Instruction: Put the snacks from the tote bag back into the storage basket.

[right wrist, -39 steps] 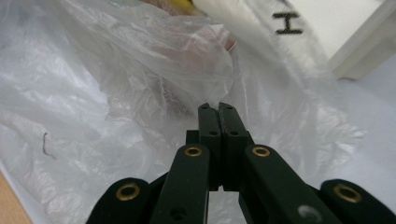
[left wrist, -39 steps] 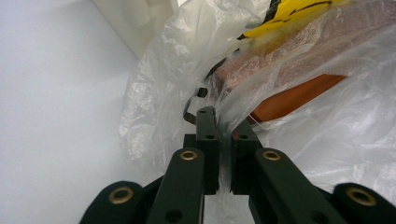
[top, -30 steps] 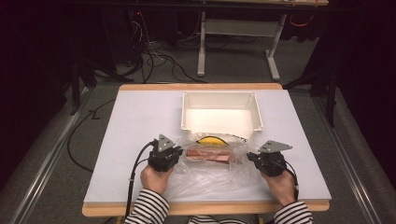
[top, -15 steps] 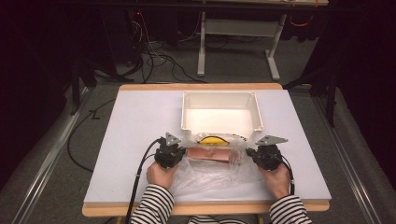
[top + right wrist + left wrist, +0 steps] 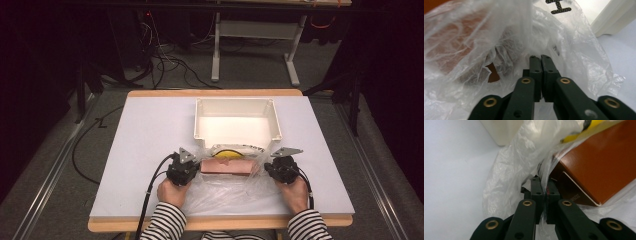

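left claw (image 5: 545, 195): jaws pressed together, clamping a fold of the clear plastic bag (image 5: 227, 187) at the bag's left end; in the left gripper view the film is running up between the two black pads (image 5: 537, 190)
right claw (image 5: 541, 75): jaws together, pinching the same bag at its right end, crumpled film bunching just ahead of them
left hand (image 5: 172, 192): gripping the left claw (image 5: 186, 169) near the front edge of the surface, a striped sleeve (image 5: 162, 227) coming in over that edge
right hand (image 5: 294, 192): gripping the right claw (image 5: 277, 167), level with the left one, toward the front right part of the surface
plastic bag: lying spread between the two claws, its loose film reaching back to the front edge of the surface
brown box (image 5: 226, 166): lying flat inside the bag, between the claws, long side running left to right
yellow item (image 5: 226, 152): sitting in the bag just behind the brown box, too small to identify
white bin (image 5: 236, 122): standing open at the middle of the surface toward the back edge, its front wall just behind the bag
surface (image 5: 145, 135): white top with a wooden rim
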Available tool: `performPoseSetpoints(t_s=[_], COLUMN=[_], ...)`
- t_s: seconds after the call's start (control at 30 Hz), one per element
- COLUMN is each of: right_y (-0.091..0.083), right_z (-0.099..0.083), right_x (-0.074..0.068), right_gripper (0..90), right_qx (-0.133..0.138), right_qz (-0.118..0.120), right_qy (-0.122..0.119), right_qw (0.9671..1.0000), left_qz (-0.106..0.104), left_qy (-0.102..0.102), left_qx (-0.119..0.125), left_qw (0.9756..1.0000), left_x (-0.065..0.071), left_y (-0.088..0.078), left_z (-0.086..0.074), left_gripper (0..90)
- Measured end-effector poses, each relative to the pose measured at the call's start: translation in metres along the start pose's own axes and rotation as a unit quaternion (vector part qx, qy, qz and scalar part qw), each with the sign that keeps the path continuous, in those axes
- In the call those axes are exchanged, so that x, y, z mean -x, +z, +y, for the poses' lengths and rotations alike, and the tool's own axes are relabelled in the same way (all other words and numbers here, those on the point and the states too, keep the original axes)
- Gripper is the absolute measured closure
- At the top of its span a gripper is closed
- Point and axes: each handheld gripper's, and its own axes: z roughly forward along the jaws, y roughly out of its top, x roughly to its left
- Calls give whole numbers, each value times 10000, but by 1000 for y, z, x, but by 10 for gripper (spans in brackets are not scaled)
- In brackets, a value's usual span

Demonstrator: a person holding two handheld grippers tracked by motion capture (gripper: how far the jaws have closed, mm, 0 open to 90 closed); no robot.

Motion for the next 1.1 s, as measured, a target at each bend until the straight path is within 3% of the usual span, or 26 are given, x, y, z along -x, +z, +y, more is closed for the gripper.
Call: performPoseSetpoints(t_s=[0.2, 0.43, 0.57, 0.73, 0.83, 0.97, 1.1], right_y=[-14, -43, -61, -82, -83, -74, -60], right_z=[-2, -10, -17, -17, -8, 4, 9], right_x=[-3, -5, -7, -27, -40, -47, -43], right_gripper=[716, 639, 596, 537, 469, 449, 519], right_qx=[144, 437, 610, 811, 953, 1019, 907], right_qz=[-96, -125, -13, 166, 283, 327, 341], right_qy=[88, 112, 191, -66, -161, -93, 83], right_qw=[9998, 9989, 9980, 9965, 9949, 9942, 9953], left_qz=[-14, 16, 73, 84, 89, 86, 107], left_qy=[-53, -55, -18, -18, -16, -7, 19], left_qx=[85, 184, 200, 205, 204, 208, 207], left_qw=[9999, 9998, 9998, 9998, 9998, 9997, 9997], left_x=[0, 1, 2, 2, 2, 2, 3], left_y=[3, 3, 3, 3, 3, 3, 3], left_z=[-10, -13, -14, -14, -14, -14, -14], left_gripper=[872, 853, 847, 845, 844, 842, 840])
